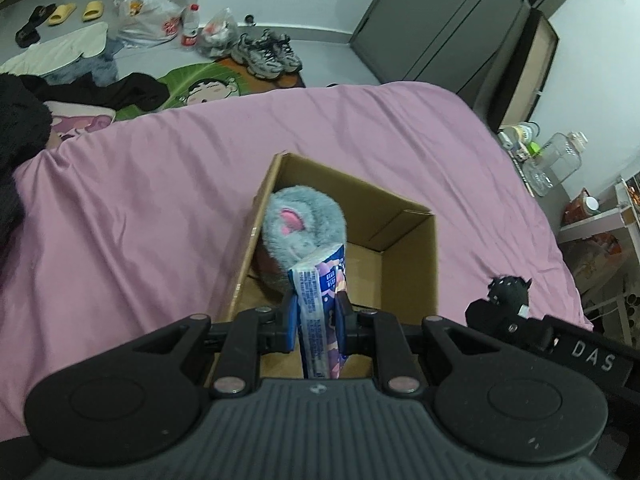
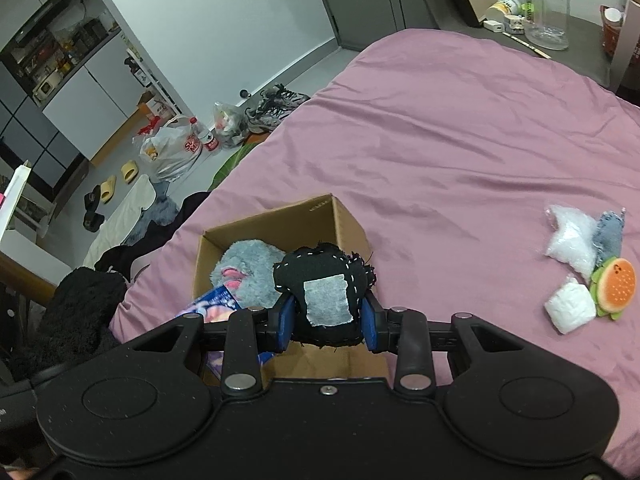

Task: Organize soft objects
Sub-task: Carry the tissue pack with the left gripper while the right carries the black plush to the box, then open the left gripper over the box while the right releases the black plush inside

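Soft objs partly boxed: grey plush (image 1: pixel 302 232) in cardboard box (image 1: pixel 408 256) ahead of jaws. Left gripper (image 1: pixel 316 312) jaws clamped on tissue pack (image 1: pixel 320 304), right gripper (image 2: pixel 326 316) jaws on black plush (image 2: pixel 324 280), both over box. Four items (image 2: pixel 584 276) left on bed (image 2: pixel 440 140), right of jaws.

Pink-sheeted bed (image 2: pixel 460 152) bearing cardboard box (image 2: pixel 344 220), white packets (image 2: pixel 570 236), burger plush (image 2: pixel 614 286)

"DAS" is being shown in pale letters on the right gripper's black body (image 1: pixel 592 354); other print is being rendered illegibly.
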### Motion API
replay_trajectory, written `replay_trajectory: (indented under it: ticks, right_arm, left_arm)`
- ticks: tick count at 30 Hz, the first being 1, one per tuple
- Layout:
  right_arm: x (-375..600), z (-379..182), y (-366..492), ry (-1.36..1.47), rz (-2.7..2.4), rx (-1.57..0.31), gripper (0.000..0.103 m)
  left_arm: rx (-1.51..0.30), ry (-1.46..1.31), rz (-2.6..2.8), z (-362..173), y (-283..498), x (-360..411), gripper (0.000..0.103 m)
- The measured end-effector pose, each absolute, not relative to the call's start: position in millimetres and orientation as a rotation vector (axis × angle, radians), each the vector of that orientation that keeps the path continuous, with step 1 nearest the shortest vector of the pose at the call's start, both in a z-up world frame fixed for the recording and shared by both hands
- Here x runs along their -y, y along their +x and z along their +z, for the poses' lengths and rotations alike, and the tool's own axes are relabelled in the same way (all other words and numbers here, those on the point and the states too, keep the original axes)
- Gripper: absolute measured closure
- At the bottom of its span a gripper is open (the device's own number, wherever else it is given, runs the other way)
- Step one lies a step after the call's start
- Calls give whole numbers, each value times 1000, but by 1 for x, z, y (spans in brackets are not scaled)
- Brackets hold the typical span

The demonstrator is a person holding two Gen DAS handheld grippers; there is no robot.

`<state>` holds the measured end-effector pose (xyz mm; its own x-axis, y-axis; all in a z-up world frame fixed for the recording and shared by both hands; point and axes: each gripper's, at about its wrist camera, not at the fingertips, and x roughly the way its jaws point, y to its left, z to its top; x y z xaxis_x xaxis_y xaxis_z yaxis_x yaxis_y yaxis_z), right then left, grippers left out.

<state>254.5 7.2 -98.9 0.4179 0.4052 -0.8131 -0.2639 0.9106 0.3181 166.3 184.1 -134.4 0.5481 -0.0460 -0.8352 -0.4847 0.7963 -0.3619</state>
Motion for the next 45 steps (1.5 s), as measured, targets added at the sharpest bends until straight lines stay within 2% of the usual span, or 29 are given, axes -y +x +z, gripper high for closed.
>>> replay_trajectory:
  ticks: [10, 13, 14, 16, 18, 21, 33, 41, 45]
  right_arm:
    - [-34, -91, 270, 135, 460, -1047, 69]
    - [-41, -87, 275, 131, 472, -1039, 68]
    - [-43, -86, 276, 130, 473, -1038, 66]
    - [-47, -84, 278, 130, 481, -1035, 56]
    - [-48, -82, 279, 124, 485, -1025, 50]
    - [-44, -83, 280, 135, 473, -1034, 47]
    - [-3, -82, 266, 182, 456, -1048, 47]
    - [40, -87, 261, 198, 411, -1063, 39]
    - [60, -85, 259, 209, 394, -1048, 27]
  left_arm:
    - [-1005, -609, 302, -135, 172, -195, 83]
    - [-1012, -609, 305, -133, 173, -196, 79]
    - [-1016, -610, 307, -132, 174, -197, 77]
    - [-1011, -618, 302, -131, 174, -197, 75]
    - [-1010, -614, 306, -129, 174, -198, 68]
    - [-1009, -602, 314, -127, 173, -197, 55]
    - [-1007, -545, 324, -115, 175, -180, 30]
    - [-1012, -497, 315, -109, 176, -160, 27]
    - [-1014, -470, 299, -106, 179, -145, 27]
